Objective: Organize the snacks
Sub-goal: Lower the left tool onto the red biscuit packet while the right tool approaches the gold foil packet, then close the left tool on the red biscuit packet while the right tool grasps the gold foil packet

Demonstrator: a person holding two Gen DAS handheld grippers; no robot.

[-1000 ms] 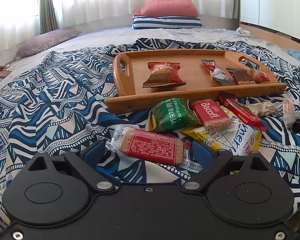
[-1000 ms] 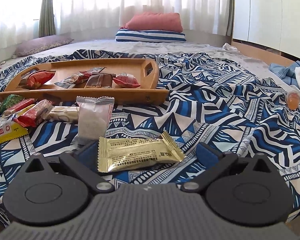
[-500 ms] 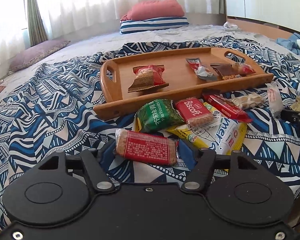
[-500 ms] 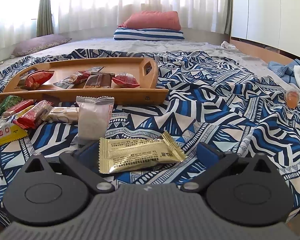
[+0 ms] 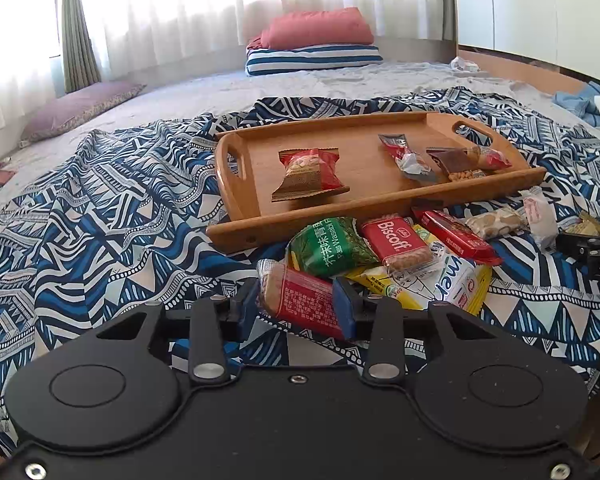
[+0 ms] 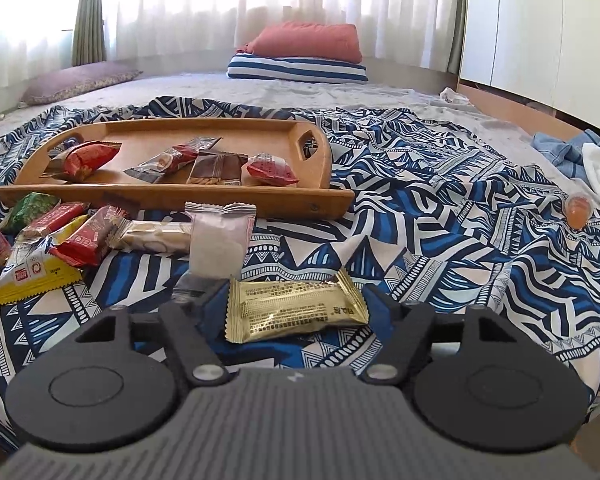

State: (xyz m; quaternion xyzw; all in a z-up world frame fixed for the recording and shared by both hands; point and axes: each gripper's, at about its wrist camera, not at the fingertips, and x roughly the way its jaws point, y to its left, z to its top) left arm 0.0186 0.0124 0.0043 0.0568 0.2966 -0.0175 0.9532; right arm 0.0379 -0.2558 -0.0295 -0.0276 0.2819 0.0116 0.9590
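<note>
A wooden tray [image 5: 260, 200] lies on the patterned bedspread and holds several snack packets; it also shows in the right wrist view [image 6: 332, 200]. My left gripper [image 5: 298, 306] is shut on a red cracker packet [image 5: 300, 304], lifted just above the bedspread. In front of it lie a green wasabi pea packet [image 5: 334, 246], a red Biscoff packet [image 5: 396, 238] and a yellow pack [image 5: 440, 284]. My right gripper [image 6: 296, 312] has its jaws closing around a gold packet [image 6: 296, 310], with its fingers at both ends of the packet. A white-pink packet [image 6: 220, 240] lies just beyond.
An orange jelly cup [image 6: 578, 212] sits on the bedspread to the right. Pillows [image 5: 316, 46] lie at the far end of the bed. A loose pile of snacks [image 6: 60, 236] lies left of my right gripper. Blue and white clothes [image 6: 580, 156] lie far right.
My left gripper has closed on the red cracker packet and raised it. My right gripper's jaws have narrowed around the gold packet.
</note>
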